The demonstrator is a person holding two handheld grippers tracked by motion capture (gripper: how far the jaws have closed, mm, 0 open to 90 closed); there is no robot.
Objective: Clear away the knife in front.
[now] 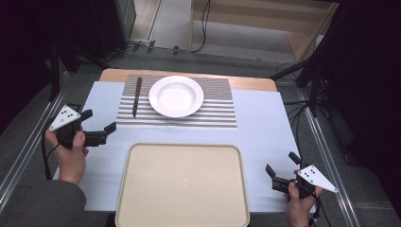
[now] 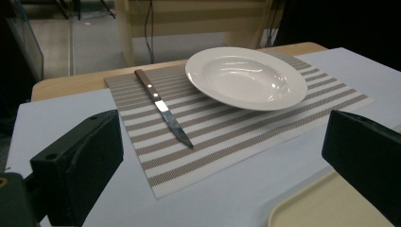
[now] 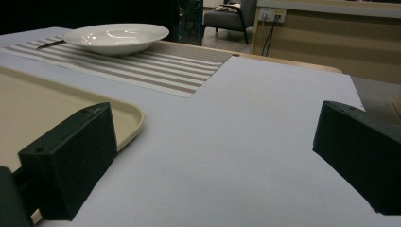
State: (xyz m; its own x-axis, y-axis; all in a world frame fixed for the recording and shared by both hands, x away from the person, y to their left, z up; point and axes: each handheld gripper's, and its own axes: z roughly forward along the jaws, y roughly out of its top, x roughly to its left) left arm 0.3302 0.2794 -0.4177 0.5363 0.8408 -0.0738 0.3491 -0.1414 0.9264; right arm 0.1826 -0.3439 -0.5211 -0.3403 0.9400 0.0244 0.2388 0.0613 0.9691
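On the striped placemat (image 1: 208, 111) at the far side of the table, one knife (image 1: 136, 96) is lying just left of one white deep plate (image 1: 176, 96), apart from it, brown handle pointing away from the person and blade tip pointing back toward the near-left. Left gripper (image 1: 98, 126) is hovering near the placemat's near-left corner, jaws spread wide and gripping nothing; in the left gripper view the knife (image 2: 163, 107) is sitting ahead between the two jaws, well clear of both, with the plate (image 2: 246, 77) to its right. Right gripper (image 1: 282, 164) is hovering over the near-right part of the table, well apart from knife and plate, jaws likewise wide apart and empty. One beige tray (image 1: 182, 185) is lying bare at the near centre, between the two hands. A pale sheet (image 1: 265, 127) is covering the tabletop, with a wooden edge (image 1: 255, 83) showing at the far side. Beyond the table: grey floor with cables (image 1: 204, 26), dark surroundings, light wooden furniture (image 1: 302, 19). Count: one knife, one plate, one placemat, one tray, two grippers.
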